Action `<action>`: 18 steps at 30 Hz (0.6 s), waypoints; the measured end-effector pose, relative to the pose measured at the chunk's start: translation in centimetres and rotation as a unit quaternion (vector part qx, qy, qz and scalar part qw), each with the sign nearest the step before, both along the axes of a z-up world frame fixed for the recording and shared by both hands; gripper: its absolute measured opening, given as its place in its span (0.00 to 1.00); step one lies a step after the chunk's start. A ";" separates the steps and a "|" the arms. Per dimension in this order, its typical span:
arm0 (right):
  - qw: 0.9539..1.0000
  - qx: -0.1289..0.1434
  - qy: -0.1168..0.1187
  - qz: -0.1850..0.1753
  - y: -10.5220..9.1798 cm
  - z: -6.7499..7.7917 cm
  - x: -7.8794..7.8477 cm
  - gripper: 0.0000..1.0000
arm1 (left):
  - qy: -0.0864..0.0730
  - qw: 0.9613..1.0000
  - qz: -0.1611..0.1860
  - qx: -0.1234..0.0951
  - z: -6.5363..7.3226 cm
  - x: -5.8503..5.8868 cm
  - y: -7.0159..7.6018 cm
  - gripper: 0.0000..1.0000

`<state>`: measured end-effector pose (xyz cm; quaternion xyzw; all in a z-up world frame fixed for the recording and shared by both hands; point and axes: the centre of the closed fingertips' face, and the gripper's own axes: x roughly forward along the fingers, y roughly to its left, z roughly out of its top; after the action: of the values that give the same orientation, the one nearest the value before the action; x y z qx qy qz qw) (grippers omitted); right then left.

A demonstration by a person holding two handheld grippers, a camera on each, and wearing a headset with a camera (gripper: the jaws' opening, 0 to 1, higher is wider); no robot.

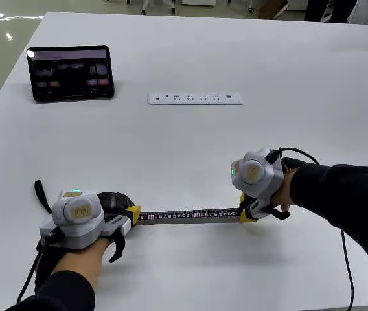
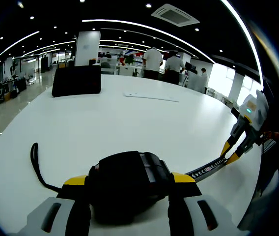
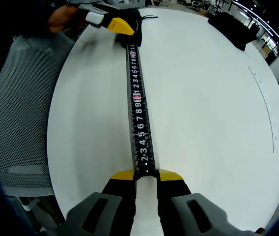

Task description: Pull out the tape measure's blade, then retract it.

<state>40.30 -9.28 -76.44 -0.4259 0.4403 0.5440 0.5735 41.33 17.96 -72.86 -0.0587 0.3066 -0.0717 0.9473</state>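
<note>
left gripper [image 1: 124, 219]: fingers [image 2: 75, 180] clenched around tape measure case [image 2: 129, 182]; case on surface [image 1: 190, 149] | blade [image 3: 139, 123]: drawn out straight between the grippers, low over surface | right gripper [image 3: 145, 174]: fingers pinching blade's end

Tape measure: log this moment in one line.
left gripper shut on case | right gripper shut on blade | blade out along table

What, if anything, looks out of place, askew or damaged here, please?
Nothing stands out. The blade runs straight and unkinked from the tape measure in the left gripper to the right gripper. The tablet and power strip sit neatly.
</note>
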 end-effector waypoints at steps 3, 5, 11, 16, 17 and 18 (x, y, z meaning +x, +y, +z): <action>1.000 0.004 0.002 -0.009 0.0 0.0 0.1 0.11 | 0.001 1.000 -0.001 -0.001 0.0 -0.1 0.0 0.60; 1.000 0.007 0.000 -0.004 0.0 0.0 0.0 0.11 | 0.001 1.000 -0.001 -0.002 0.0 -0.1 0.0 0.60; 1.000 0.029 -0.002 0.002 0.1 0.1 0.1 0.11 | 0.003 1.000 -0.001 -0.004 0.0 0.0 0.0 0.59; 0.999 0.033 0.001 0.000 0.3 0.1 0.0 0.10 | 0.004 1.000 -0.002 -0.005 0.0 -0.1 0.0 0.60; 0.999 0.033 0.002 -0.002 0.4 0.1 0.0 0.11 | 0.004 1.000 -0.002 -0.005 0.0 -0.1 0.0 0.60; 0.999 0.033 0.002 -0.003 0.4 0.1 0.0 0.11 | 0.004 1.000 -0.001 -0.005 0.0 0.0 0.0 0.60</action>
<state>40.31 -8.91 -76.37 -0.4043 0.4244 0.5576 0.5878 41.28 17.96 -72.82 -0.0635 0.3099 -0.0744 0.9457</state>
